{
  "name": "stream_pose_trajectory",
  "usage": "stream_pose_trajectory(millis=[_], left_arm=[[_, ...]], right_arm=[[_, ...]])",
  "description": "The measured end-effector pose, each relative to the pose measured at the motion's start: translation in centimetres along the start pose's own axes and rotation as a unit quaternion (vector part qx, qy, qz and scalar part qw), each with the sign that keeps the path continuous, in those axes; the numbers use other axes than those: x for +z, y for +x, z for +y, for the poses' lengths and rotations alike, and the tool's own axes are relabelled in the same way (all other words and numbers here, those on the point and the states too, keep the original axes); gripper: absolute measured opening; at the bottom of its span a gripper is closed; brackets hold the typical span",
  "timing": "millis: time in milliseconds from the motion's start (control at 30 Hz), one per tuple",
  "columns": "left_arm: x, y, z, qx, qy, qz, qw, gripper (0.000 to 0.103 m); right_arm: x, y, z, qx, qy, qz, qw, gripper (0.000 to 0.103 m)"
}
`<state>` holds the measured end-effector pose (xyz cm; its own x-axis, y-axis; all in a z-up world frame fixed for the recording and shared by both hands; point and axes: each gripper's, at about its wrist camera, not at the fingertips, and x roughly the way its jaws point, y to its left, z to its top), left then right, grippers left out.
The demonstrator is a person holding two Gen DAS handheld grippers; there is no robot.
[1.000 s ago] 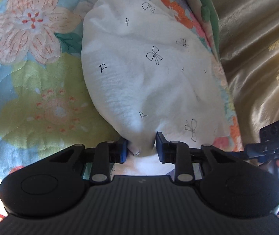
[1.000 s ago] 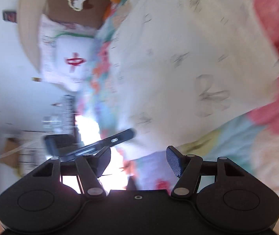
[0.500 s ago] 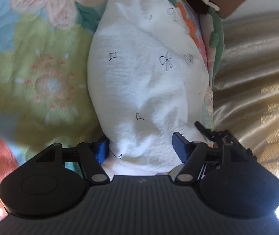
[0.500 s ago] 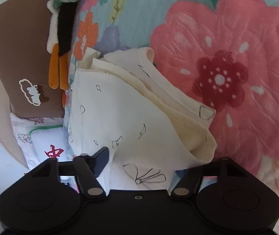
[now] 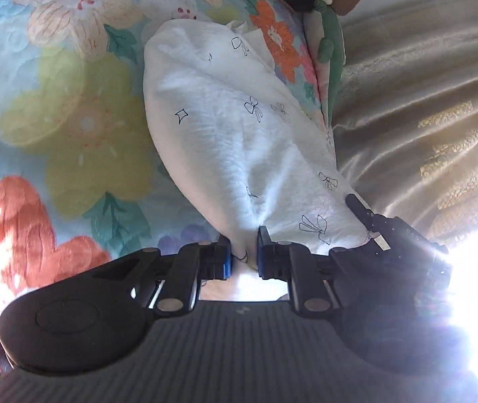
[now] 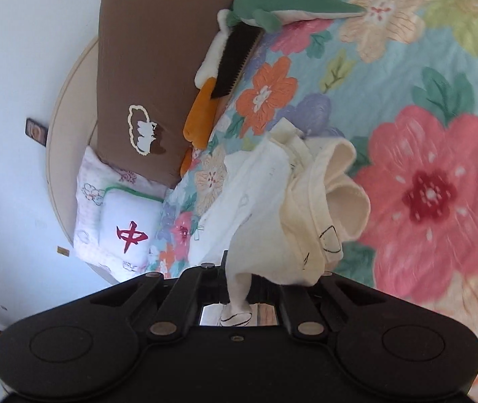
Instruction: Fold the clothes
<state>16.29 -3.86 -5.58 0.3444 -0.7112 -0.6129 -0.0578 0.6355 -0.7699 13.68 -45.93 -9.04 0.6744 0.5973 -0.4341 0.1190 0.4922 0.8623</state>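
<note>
A white garment [image 5: 225, 127] printed with small black bows lies on the floral quilt [image 5: 54, 117]. My left gripper [image 5: 243, 252] is closing its jaws on the garment's near edge, and the cloth is pinched between the blue pads. Just to its right in the left wrist view, the right gripper's dark fingers [image 5: 373, 225] hold the same edge. In the right wrist view the garment [image 6: 272, 208] hangs bunched and lifted, its cream lining showing. My right gripper [image 6: 239, 282] is closing on a fold of it, which runs down between the jaws.
A beige curtain [image 5: 423, 100] hangs along the bed's right side. At the head of the bed are a brown pillow [image 6: 148, 67], a green plush toy [image 6: 272, 3] and a white cushion with a red character [image 6: 128, 225]. The quilt [image 6: 423, 184] spreads to the right.
Both grippers opened wider over the garment's near edge, then closed on it. They rose, and the cloth now lifts and bunches instead of lying flat.
</note>
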Motion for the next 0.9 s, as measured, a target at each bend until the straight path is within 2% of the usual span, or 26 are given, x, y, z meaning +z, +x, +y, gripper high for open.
stream_pose_trajectory(millis=[100, 167, 367, 467, 533, 633, 700, 833, 867, 900], left_arm=[[-0.9, -0.3, -0.1, 0.016, -0.006, 0.020, 0.9997, 0.013], [-0.3, 0.0, 0.0, 0.017, -0.008, 0.020, 0.9996, 0.013], [3.3, 0.4, 1.8, 0.012, -0.040, -0.005, 0.9991, 0.015], [6.7, 0.9, 3.0, 0.025, -0.056, -0.025, 0.9978, 0.016], [9.1, 1.0, 4.0, 0.038, -0.080, -0.034, 0.9955, 0.017], [11.5, 1.2, 5.8, 0.042, -0.117, -0.058, 0.9906, 0.018], [12.6, 1.4, 6.9, 0.042, -0.129, -0.071, 0.9883, 0.018], [13.2, 2.0, 7.9, 0.033, -0.129, -0.070, 0.9886, 0.018], [13.3, 2.0, 7.9, 0.035, -0.120, -0.067, 0.9899, 0.018], [13.3, 2.1, 7.9, 0.037, -0.112, -0.067, 0.9908, 0.018]], right_arm=[[-1.7, -1.1, 0.8, -0.026, -0.001, -0.003, 1.000, 0.008], [-1.7, -0.8, 1.8, -0.037, -0.011, -0.004, 0.999, 0.008], [2.6, 4.6, 6.5, -0.068, -0.095, -0.005, 0.993, 0.008], [5.1, 8.8, 8.6, -0.097, -0.130, 0.003, 0.987, 0.009], [6.8, 12.0, 9.0, -0.105, -0.137, 0.014, 0.985, 0.015], [8.9, 15.7, 7.5, -0.093, -0.105, 0.021, 0.990, 0.022], [9.0, 16.1, 6.5, -0.069, -0.099, 0.010, 0.993, 0.025], [9.0, 14.9, 6.0, -0.051, -0.126, -0.023, 0.990, 0.044], [9.3, 14.2, 6.0, -0.044, -0.131, -0.035, 0.990, 0.046], [9.5, 13.4, 6.2, -0.036, -0.137, -0.047, 0.989, 0.055]])
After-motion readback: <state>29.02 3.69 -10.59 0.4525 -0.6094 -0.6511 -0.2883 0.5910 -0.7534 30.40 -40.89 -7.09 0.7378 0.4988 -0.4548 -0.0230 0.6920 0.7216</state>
